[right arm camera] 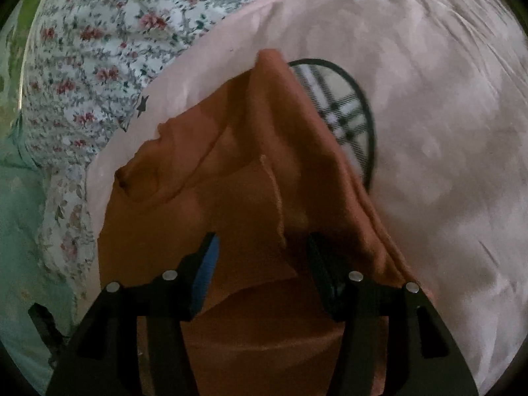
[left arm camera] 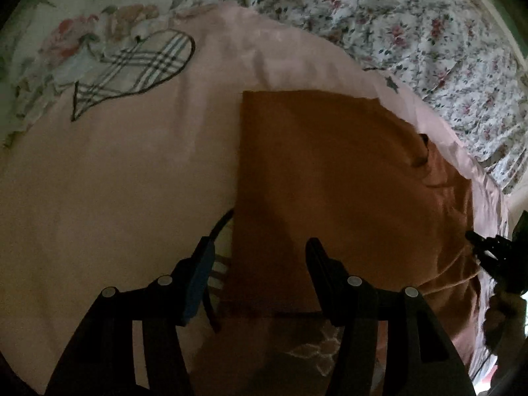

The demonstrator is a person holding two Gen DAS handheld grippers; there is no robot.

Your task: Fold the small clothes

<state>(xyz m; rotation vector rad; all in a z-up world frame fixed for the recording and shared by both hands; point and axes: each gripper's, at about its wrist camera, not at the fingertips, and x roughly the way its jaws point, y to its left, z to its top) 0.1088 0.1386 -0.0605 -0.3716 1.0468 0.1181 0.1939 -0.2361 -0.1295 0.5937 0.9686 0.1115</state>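
An orange-brown garment (left arm camera: 330,181) lies folded into a rectangle on a pink sheet (left arm camera: 115,181). My left gripper (left arm camera: 259,257) hovers open over the garment's near left edge, with nothing gripped. The right gripper (left arm camera: 485,247) shows dark at the garment's right side. In the right wrist view the garment (right arm camera: 198,181) rises in a loose ridge, and a raw edge of it runs between the fingers of my right gripper (right arm camera: 262,250). Those jaws stand apart around the cloth, and the pads do not visibly press on it.
A plaid heart patch (left arm camera: 138,66) is sewn on the pink sheet (right arm camera: 429,132); the garment partly hides the patch (right arm camera: 340,109). A floral bedcover (left arm camera: 412,26) lies beyond the sheet. Pale teal fabric (right arm camera: 19,231) lies past the floral bedcover (right arm camera: 92,59).
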